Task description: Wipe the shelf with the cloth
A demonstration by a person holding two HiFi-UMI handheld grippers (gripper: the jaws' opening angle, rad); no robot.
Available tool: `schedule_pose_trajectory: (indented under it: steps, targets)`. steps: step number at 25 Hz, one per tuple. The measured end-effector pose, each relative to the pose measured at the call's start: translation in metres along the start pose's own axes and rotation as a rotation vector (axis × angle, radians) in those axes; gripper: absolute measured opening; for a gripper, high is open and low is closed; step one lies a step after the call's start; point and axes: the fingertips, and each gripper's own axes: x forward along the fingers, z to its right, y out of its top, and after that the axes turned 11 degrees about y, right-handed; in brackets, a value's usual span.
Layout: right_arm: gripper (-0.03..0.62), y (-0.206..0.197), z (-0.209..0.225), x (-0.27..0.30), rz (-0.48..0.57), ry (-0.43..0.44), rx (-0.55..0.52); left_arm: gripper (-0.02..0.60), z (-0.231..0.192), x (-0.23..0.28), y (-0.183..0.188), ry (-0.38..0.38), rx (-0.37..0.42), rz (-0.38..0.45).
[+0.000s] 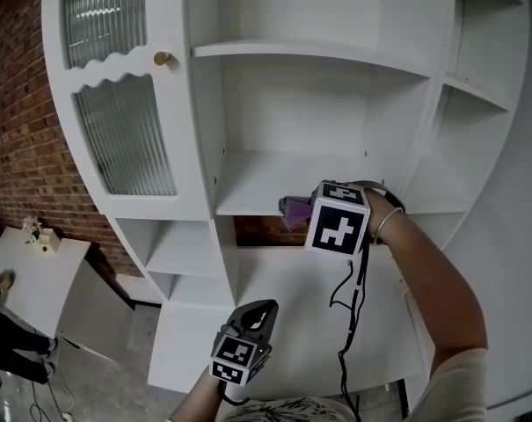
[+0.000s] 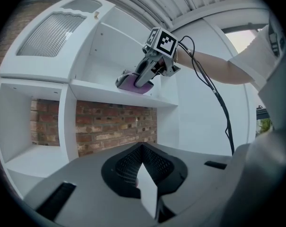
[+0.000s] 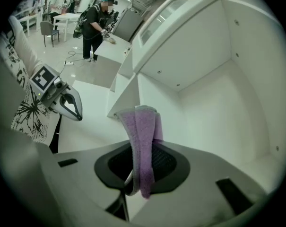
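Note:
A purple cloth (image 1: 292,209) lies on the front edge of the white shelf (image 1: 248,187) in the middle bay of the cabinet. My right gripper (image 1: 302,211) is shut on it, reaching in from the right. In the right gripper view the cloth (image 3: 143,126) hangs folded out of the jaws, with the shelf board (image 3: 218,122) behind it. My left gripper (image 1: 267,306) hangs lower, in front of the cabinet's base, shut and holding nothing. The left gripper view looks up at the right gripper (image 2: 145,74) pressing the cloth (image 2: 132,85) onto the shelf (image 2: 95,90).
A ribbed glass door with a brass knob (image 1: 162,58) closes the cabinet's upper left bay. Brick wall (image 1: 19,148) shows at the left and behind the open lower bay. A black cable (image 1: 353,315) hangs from the right gripper. A person (image 3: 95,25) stands at a table far behind.

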Motion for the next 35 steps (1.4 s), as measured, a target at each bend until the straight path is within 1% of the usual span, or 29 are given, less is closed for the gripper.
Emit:
schedule_pose_trajectory:
  steps: [2,4,6,8,11,16,19,21,24,27,30,32,35]
  targets:
    - [0.077,-0.003,-0.001,-0.006,0.013,0.005,0.011,0.014,0.005,0.000,-0.001,-0.015,0.003,-0.011]
    - [0.077,-0.006,0.001,-0.012,0.020,0.000,0.020,0.014,0.005,0.003,-0.003,-0.014,-0.001,-0.006]
    - [0.077,-0.010,0.008,-0.017,0.017,-0.021,0.028,0.014,0.003,0.009,-0.002,-0.005,-0.005,0.015]
    - [0.078,-0.017,0.018,-0.020,-0.004,-0.060,0.029,0.014,0.004,0.014,0.001,-0.003,-0.007,0.026]
    - [0.078,-0.034,0.043,-0.022,-0.060,-0.153,0.043,0.014,0.007,0.022,0.004,-0.007,-0.002,0.031]
    - [0.078,-0.068,0.104,-0.017,-0.147,-0.345,0.107,0.014,0.003,0.035,0.001,0.001,-0.003,0.026]
    - [0.078,-0.086,0.135,-0.004,-0.200,-0.420,0.110,0.014,-0.008,0.041,-0.001,0.019,0.003,0.020]
    - [0.078,-0.091,0.154,0.005,-0.205,-0.454,0.110,0.014,-0.017,0.048,-0.001,0.034,0.006,0.019]
    - [0.078,-0.095,0.180,0.020,-0.208,-0.479,0.110,0.013,-0.030,0.055,-0.003,0.060,-0.008,0.017]
    - [0.078,-0.102,0.204,0.038,-0.235,-0.491,0.096,0.014,-0.042,0.061,-0.008,0.081,-0.025,0.001]
    - [0.078,-0.108,0.220,0.055,-0.277,-0.480,0.057,0.014,-0.053,0.067,-0.016,0.101,-0.039,-0.018]
    - [0.078,-0.109,0.225,0.063,-0.302,-0.472,0.028,0.014,-0.058,0.070,-0.021,0.107,-0.033,-0.035]
    - [0.080,-0.110,0.235,0.073,-0.333,-0.483,-0.020,0.014,-0.063,0.077,-0.023,0.114,-0.019,-0.047]
